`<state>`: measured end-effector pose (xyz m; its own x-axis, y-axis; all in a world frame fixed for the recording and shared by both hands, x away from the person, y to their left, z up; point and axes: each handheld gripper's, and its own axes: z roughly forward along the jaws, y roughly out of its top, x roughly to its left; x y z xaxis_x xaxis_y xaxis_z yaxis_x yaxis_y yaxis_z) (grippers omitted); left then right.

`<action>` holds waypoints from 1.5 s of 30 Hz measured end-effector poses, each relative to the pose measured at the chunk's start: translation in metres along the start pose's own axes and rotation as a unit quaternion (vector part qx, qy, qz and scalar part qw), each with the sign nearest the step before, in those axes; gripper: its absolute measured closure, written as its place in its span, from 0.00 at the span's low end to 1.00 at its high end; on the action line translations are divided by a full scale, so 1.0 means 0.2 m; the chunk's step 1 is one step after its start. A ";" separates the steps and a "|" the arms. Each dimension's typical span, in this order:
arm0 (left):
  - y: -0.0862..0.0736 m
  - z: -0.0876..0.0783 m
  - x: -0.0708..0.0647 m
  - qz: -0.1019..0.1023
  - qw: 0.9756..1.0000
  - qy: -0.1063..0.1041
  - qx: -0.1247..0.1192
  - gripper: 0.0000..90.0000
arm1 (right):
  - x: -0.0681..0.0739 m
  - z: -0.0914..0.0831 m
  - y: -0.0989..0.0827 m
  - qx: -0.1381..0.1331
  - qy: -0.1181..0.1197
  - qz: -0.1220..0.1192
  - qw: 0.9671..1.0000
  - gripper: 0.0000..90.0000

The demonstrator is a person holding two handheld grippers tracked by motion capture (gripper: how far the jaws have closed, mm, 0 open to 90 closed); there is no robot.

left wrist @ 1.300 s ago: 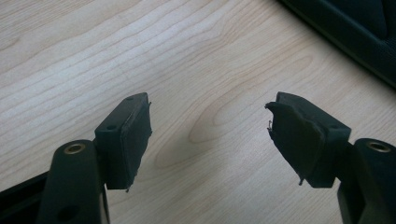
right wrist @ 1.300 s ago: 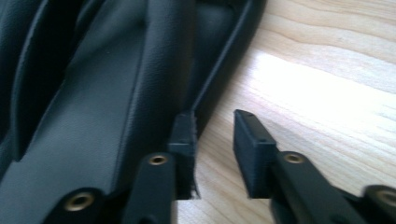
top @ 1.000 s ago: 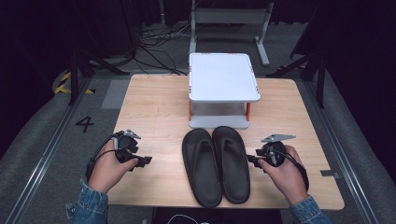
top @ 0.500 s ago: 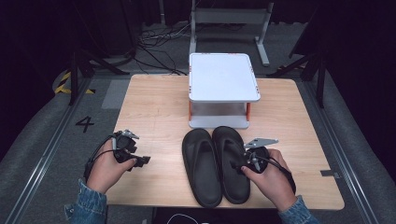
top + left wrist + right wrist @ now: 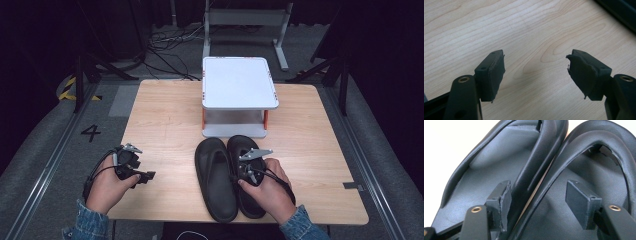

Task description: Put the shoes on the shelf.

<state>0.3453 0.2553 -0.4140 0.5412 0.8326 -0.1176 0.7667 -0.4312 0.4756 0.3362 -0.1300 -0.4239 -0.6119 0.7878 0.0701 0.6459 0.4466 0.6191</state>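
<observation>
Now the right gripper (image 5: pixel 536 205) jaws, just opening, straddle both sandals' (image 5: pixel 541 165) rims.

Left half of table: bare light wood (image 5: pixel 160 125) from the far edge to the near edge — open passage for the left gripper (image 5: pixel 131 169), whose jaws stand apart over bare wood (image 5: pixel 534 45).
Centre rear: white 2-tier stand with orange posts (image 5: pixel 239 82) blocks the middle of the far side; its low shelf gap faces the near edge.
Centre front: 2 black rubber flip-flop sandals (image 5: pixel 216 177) lie side by side, touching, toes just short of the stand — narrow strip between them.
Right gripper (image 5: pixel 536 202): its jaws have just been opening, and now straddle the sandals' adjoining rims.
Right strip: bare wood (image 5: pixel 315 145) beside the sandals, free.
</observation>
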 end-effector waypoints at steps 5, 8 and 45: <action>-0.02 0.00 0.00 -0.004 1.000 0.000 0.001 0.33 | -0.01 0.00 0.01 -0.008 0.013 0.017 1.000 0.43; -0.03 -0.01 0.01 -0.010 1.000 0.000 0.001 0.33 | 0.00 0.02 0.02 -0.009 0.017 0.018 1.000 0.42; 0.02 0.04 0.01 -0.003 1.000 -0.009 0.006 0.33 | -0.09 -0.05 0.06 0.000 -0.013 0.035 0.999 0.85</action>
<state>0.3519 0.2532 -0.4192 0.5427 0.8289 -0.1358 0.7741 -0.4309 0.4637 0.3506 -0.1435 -0.4095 -0.5526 0.8282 0.0930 0.6871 0.3896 0.6133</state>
